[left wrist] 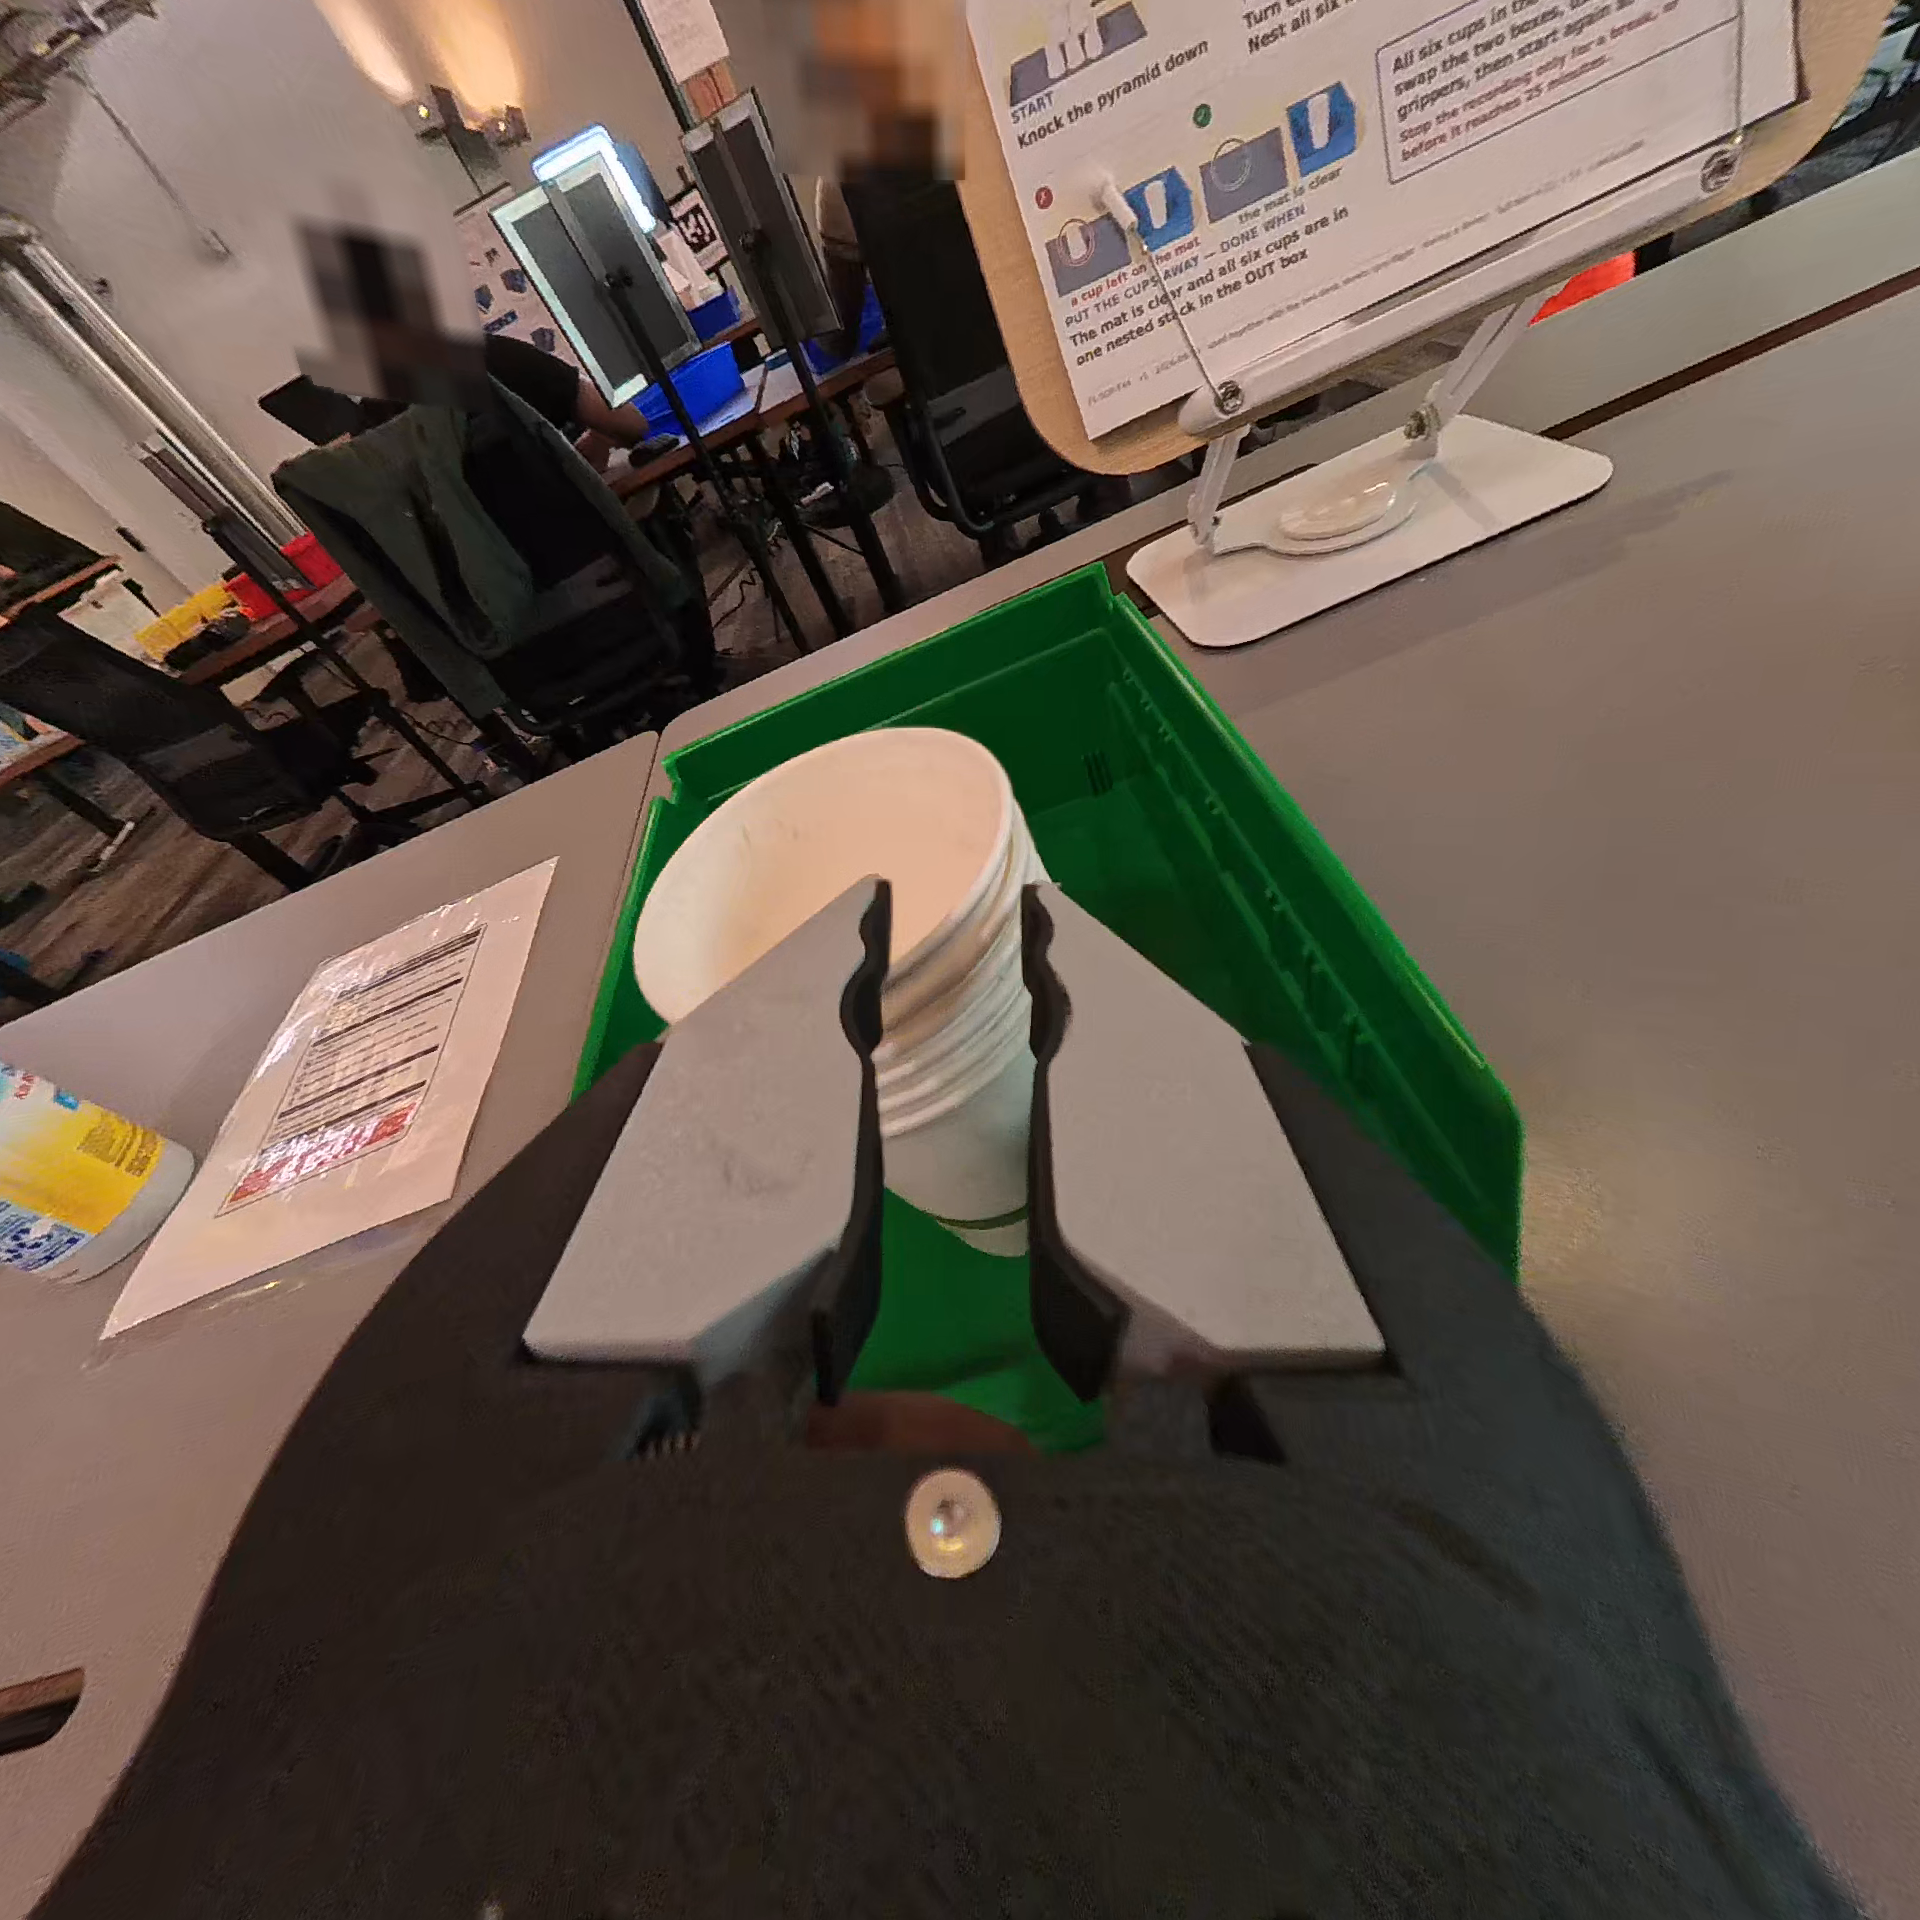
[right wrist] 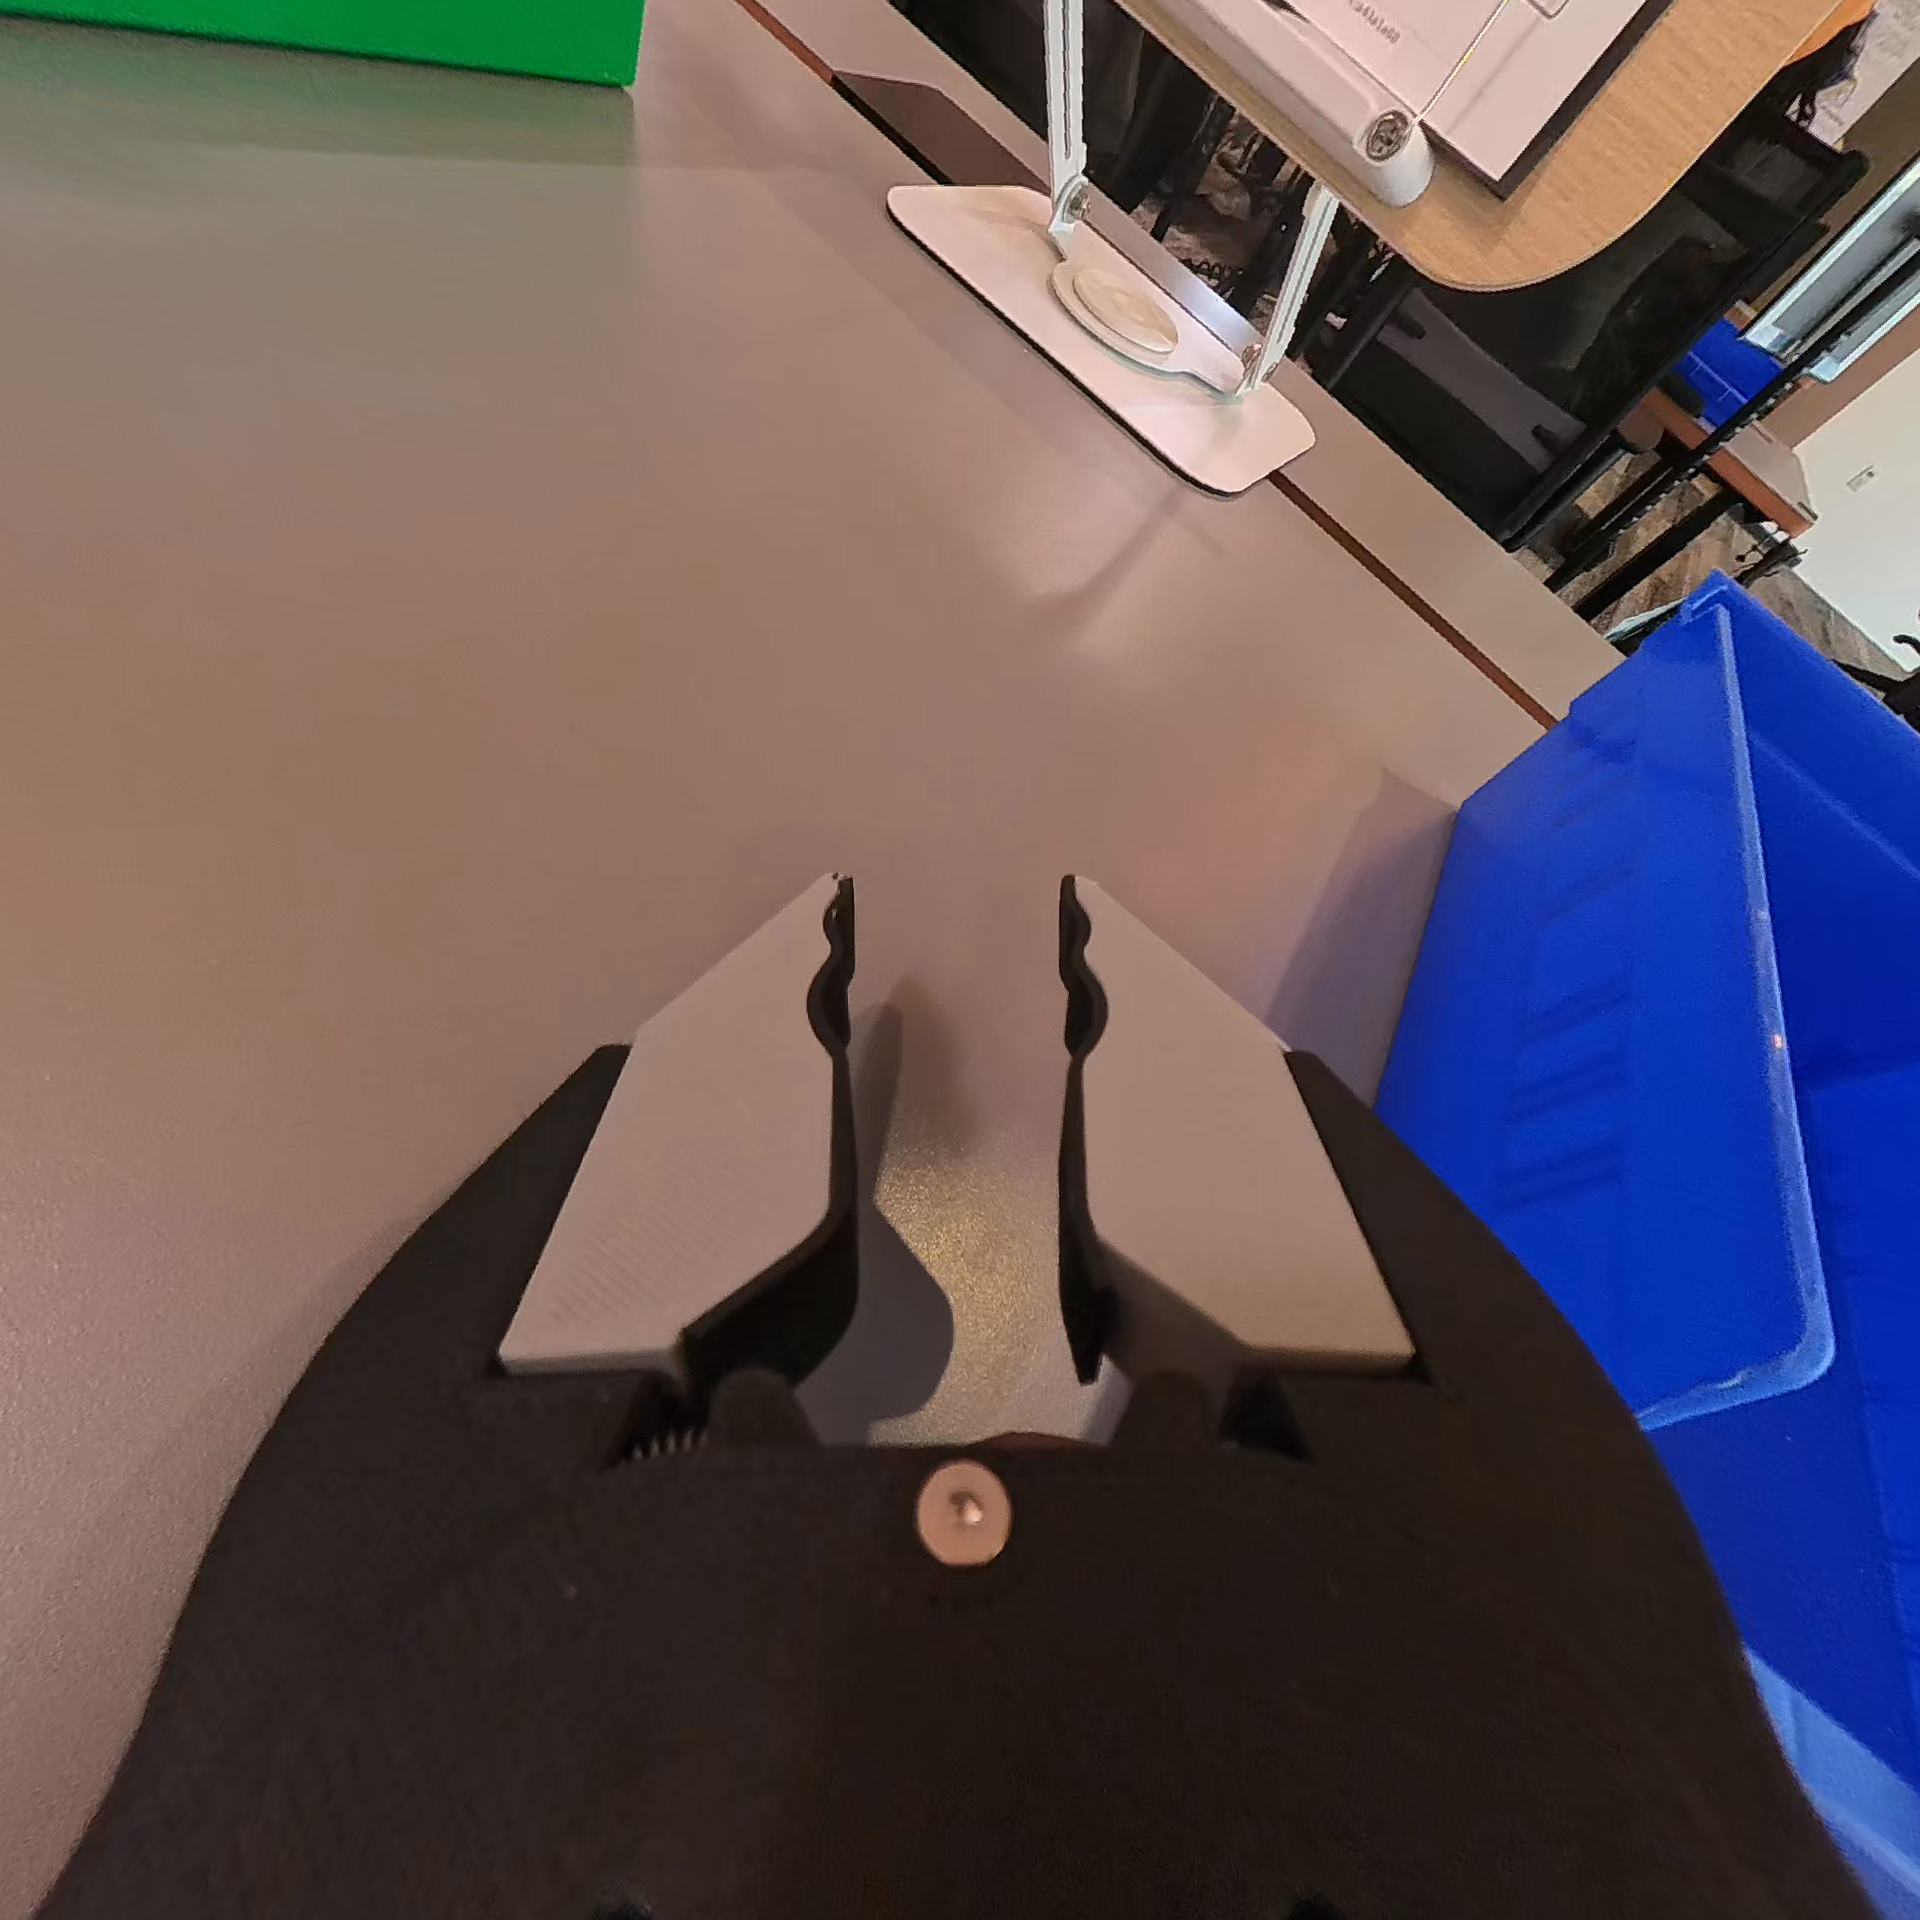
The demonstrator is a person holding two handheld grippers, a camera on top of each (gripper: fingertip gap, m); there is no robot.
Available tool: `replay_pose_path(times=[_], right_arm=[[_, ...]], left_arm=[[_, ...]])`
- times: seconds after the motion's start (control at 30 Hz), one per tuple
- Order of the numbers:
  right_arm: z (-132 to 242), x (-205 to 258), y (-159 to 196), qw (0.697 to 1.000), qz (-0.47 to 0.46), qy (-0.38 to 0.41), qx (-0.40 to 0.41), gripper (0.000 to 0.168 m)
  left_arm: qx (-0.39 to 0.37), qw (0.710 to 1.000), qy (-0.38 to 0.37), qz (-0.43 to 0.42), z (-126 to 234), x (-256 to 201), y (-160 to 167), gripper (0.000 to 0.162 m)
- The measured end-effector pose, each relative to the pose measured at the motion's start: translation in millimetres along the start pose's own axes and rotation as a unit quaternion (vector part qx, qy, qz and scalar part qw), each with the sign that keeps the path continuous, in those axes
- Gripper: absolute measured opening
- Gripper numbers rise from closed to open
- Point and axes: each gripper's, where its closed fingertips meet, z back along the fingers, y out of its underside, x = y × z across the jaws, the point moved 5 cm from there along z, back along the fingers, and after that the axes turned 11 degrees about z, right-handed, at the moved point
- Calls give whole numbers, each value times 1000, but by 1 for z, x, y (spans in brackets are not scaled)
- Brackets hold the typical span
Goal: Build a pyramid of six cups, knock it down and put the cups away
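Left wrist view: left tongs (left wrist: pixel 954 914) clamp a nested cup stack (left wrist: pixel 935 997) over the green bin (left wrist: pixel 1299 935); bare table (left wrist: pixel 1662 831) at 3 o'clock. Right tongs (right wrist: pixel 956 904) gape empty above the table, blue bin (right wrist: pixel 1621 1091) at 3 o'clock.

An office-like lab: grey tables (left wrist: pixel 1662 831), monitors on stands (left wrist: pixel 597 275), storage bins (left wrist: pixel 691 379), office chairs (left wrist: pixel 499 561).

White nested cup stack (left wrist: pixel 935 997) — tilted over green bin (left wrist: pixel 1299 862).
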Motion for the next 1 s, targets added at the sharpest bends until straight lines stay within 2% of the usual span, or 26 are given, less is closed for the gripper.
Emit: replay_pose_path(times=[0.53, 1.0], right_arm=[[0, 1, 0, 1000, 2, -2, 1, 36], [-1, 1, 0, 1000, 6, -2, 2, 36]], left_arm=[[-19, 1000, -3, 3, -2, 4, 0, 9], [-31, 1000, -2, 4, 3, 3, -8, 5]])
